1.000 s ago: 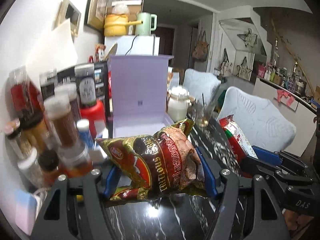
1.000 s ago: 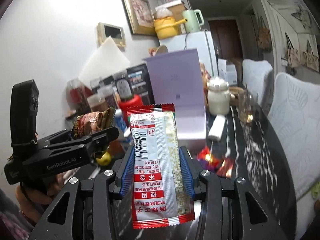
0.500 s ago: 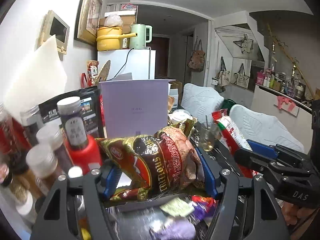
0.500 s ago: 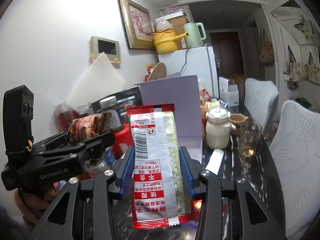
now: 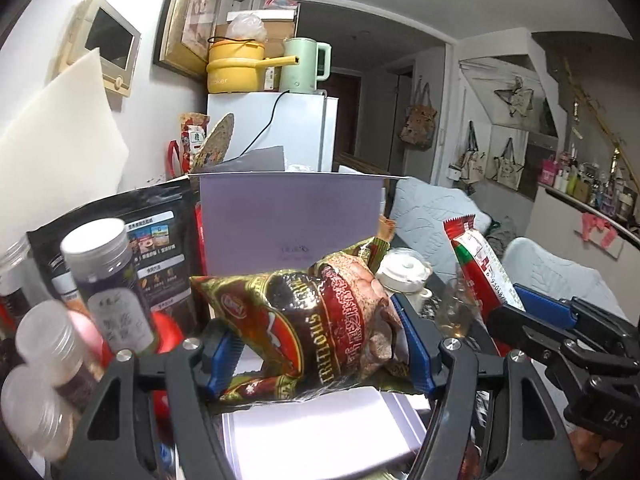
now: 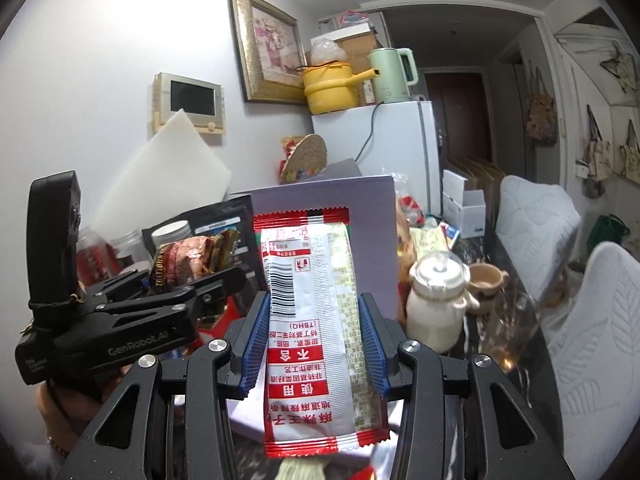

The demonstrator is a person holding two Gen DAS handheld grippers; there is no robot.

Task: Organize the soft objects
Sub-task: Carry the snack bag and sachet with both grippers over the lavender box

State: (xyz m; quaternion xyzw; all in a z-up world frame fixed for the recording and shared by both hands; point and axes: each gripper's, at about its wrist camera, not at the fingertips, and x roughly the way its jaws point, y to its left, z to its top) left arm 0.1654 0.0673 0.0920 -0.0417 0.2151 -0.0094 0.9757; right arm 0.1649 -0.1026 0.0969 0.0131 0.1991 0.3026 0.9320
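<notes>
My left gripper [image 5: 316,356] is shut on a dark red and gold snack bag [image 5: 312,320], held over the open tray of a lilac box [image 5: 320,428]. The box's upright lid [image 5: 288,224] stands just behind. My right gripper [image 6: 314,344] is shut on a red and white flat snack packet [image 6: 316,320], held upright in front of the same lilac box [image 6: 372,240]. The right gripper with its packet [image 5: 480,264] shows at the right of the left wrist view. The left gripper with its bag [image 6: 184,264] shows at the left of the right wrist view.
Spice jars [image 5: 108,284] and a black pouch [image 5: 156,248] crowd the left. A white lidded pot [image 6: 436,300], a cup [image 6: 484,280] and a glass [image 6: 508,332] stand right of the box on the dark marble table. White chairs [image 6: 592,320] line the right side.
Both grippers have moved forward toward the lilac box, still holding their packets. The left gripper's bag went from above bare table to above the box's tray.
</notes>
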